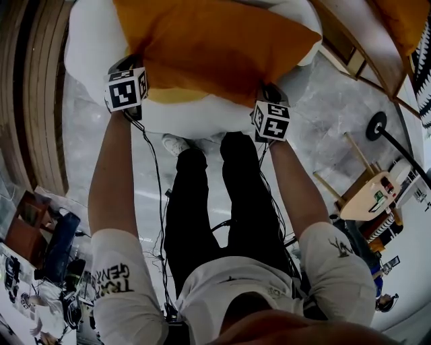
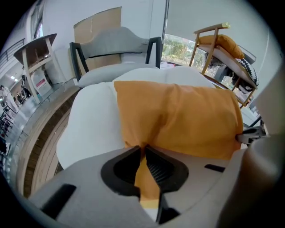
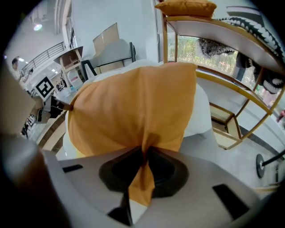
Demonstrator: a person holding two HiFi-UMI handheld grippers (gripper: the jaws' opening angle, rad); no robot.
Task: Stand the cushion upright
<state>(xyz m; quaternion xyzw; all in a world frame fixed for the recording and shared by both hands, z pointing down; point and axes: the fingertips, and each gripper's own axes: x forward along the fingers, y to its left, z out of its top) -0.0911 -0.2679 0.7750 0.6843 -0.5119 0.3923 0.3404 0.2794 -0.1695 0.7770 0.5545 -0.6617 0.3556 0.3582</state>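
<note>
An orange cushion [image 1: 209, 47] lies on a white round seat [image 1: 87, 54]. My left gripper [image 1: 135, 94] is at the cushion's near left corner and my right gripper [image 1: 266, 101] at its near right corner. In the left gripper view the jaws of my left gripper [image 2: 143, 149] pinch a fold of the orange cushion [image 2: 178, 118]. In the right gripper view my right gripper [image 3: 144, 153] pinches another fold of the cushion [image 3: 133, 102], which rises tall ahead of it. Both grippers are shut on the fabric.
A grey chair [image 2: 116, 49] stands behind the white seat [image 2: 89, 124]. A wooden shelf [image 3: 213, 31] with another orange cushion [image 3: 185, 7] is at the right. A small wooden stool [image 1: 367, 192] and a black lamp base [image 1: 375, 126] stand on the marble floor. The person's legs [image 1: 222, 202] are below.
</note>
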